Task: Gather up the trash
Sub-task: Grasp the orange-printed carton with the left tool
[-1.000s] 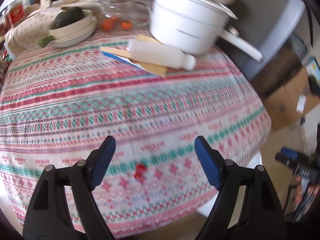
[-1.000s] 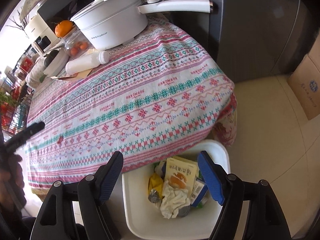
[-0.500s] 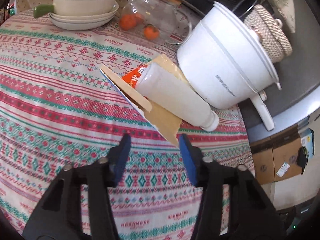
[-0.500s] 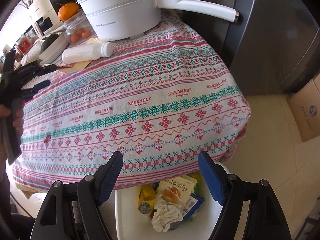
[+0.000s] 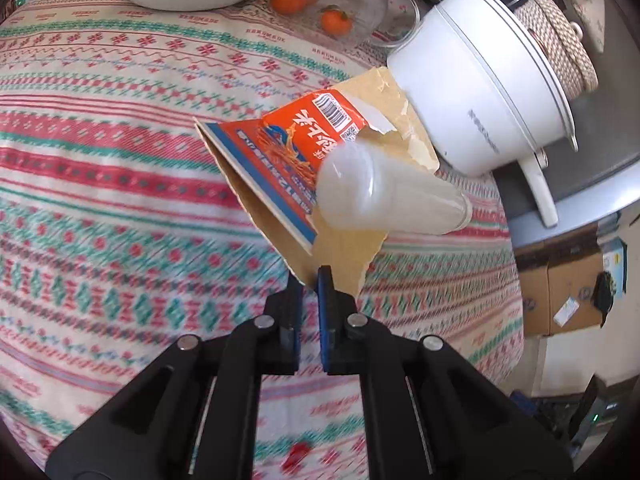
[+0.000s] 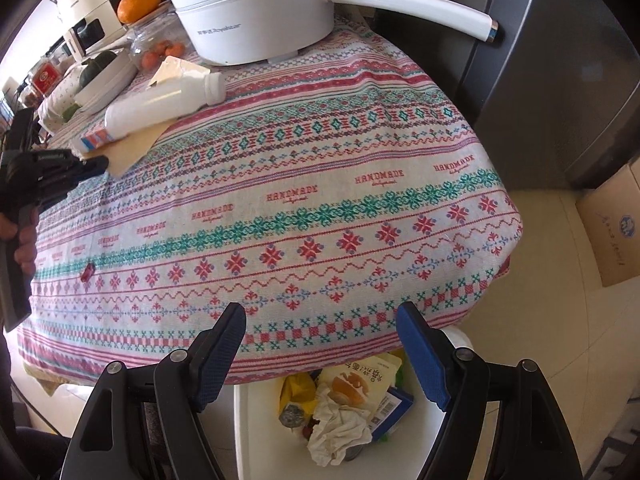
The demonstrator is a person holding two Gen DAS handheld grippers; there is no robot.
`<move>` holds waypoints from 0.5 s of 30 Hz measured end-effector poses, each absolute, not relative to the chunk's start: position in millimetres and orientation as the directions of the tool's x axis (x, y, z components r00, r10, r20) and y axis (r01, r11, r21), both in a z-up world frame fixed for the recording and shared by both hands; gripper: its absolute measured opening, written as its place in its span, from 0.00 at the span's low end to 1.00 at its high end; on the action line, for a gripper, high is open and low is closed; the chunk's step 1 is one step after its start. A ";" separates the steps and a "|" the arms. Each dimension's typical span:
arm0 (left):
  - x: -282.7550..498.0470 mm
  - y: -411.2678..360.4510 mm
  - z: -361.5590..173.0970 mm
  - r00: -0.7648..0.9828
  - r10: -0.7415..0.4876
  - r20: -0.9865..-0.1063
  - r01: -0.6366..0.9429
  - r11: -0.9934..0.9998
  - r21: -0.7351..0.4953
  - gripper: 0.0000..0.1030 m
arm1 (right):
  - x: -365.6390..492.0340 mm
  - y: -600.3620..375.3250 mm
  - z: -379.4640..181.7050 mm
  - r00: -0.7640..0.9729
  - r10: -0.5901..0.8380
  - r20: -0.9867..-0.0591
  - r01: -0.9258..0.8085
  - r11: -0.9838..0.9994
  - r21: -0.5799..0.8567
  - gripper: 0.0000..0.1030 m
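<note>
At frame centre your left gripper (image 5: pixel 310 280) angles down, jaws closing on the torn cardboard (image 5: pixel 340 248) — your right gripper (image 6: pixel 320 320) hangs open.

In the right wrist view the patterned cloth (image 6: pixel 320 184) is lying bare across the frame's middle and right, giving open passage. Toward the upper left, the bottle (image 6: pixel 160 100) on torn cardboard (image 6: pixel 132 148) is blocking the way, with the white pot (image 6: pixel 252 12) crowding just behind. The pot's handle (image 6: pixel 412 2) is jutting across the upper right. Plates (image 6: pixel 108 80) and a jar (image 6: pixel 160 46) are filling the far upper left.
</note>
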State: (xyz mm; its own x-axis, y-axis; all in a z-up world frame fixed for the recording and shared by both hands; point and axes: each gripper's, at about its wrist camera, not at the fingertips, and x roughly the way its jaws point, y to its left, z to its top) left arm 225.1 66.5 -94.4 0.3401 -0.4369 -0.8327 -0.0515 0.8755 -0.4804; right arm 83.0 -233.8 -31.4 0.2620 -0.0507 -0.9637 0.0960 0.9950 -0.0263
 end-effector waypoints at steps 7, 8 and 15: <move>185.7 92.6 -73.1 0.373 -0.360 -0.855 0.061 0.929 -0.365 0.04 | 85.7 -196.9 -24.3 0.288 -0.055 -0.956 0.018 0.998 -0.052 0.77; 179.7 95.9 -69.6 0.382 -0.350 -0.855 0.074 0.934 -0.350 0.04 | 86.4 -191.4 -24.8 0.287 -0.053 -0.957 0.010 0.999 -0.052 0.77; 139.8 113.1 -48.2 0.448 -0.315 -0.837 0.143 0.949 -0.281 0.01 | 101.7 -163.1 -25.0 0.283 -0.004 -0.959 -0.003 1.000 -0.005 0.77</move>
